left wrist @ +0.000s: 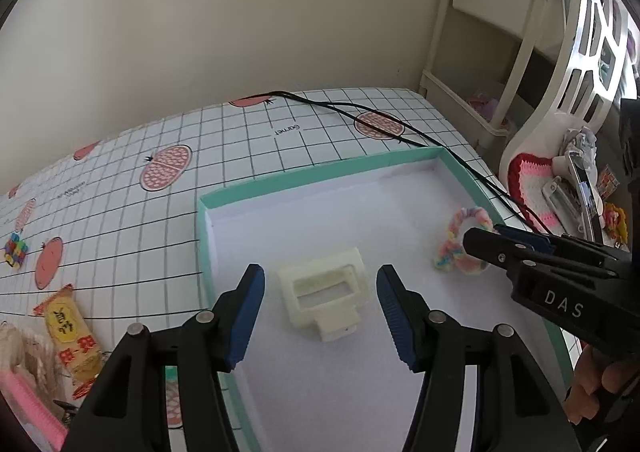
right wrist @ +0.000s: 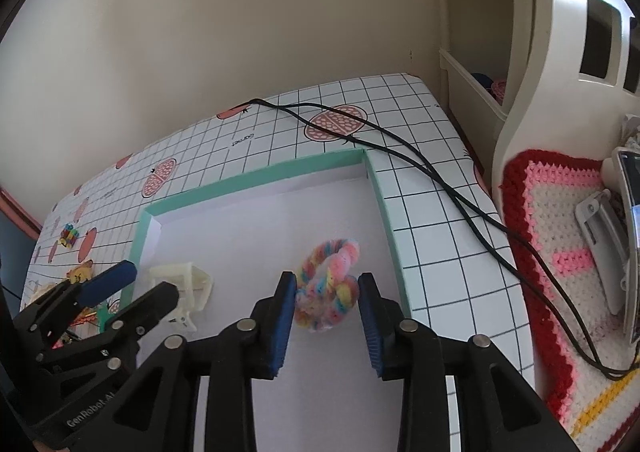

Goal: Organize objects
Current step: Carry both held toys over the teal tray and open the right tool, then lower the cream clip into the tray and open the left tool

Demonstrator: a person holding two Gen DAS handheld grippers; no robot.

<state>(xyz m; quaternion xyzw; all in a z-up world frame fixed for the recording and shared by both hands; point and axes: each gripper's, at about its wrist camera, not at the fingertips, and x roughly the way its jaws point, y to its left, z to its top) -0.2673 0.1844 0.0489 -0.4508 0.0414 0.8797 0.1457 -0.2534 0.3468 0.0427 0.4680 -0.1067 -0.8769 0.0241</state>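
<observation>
fingers of both grippers stand wide apart, holding nothing. left gripper (left wrist: 320, 304) hovers over the cream hair claw clip (left wrist: 325, 298), which lies flat in the lower middle of the left wrist view, inside the mint-rimmed box lid (left wrist: 320, 172), its long axis running across the gap. right gripper (right wrist: 327, 306) brackets the pastel scrunchie (right wrist: 329, 284) at the middle of the right wrist view; contact with it is unclear. each hand is nearer its own item, both already in the lid on the table (left wrist: 120, 212).
</observation>
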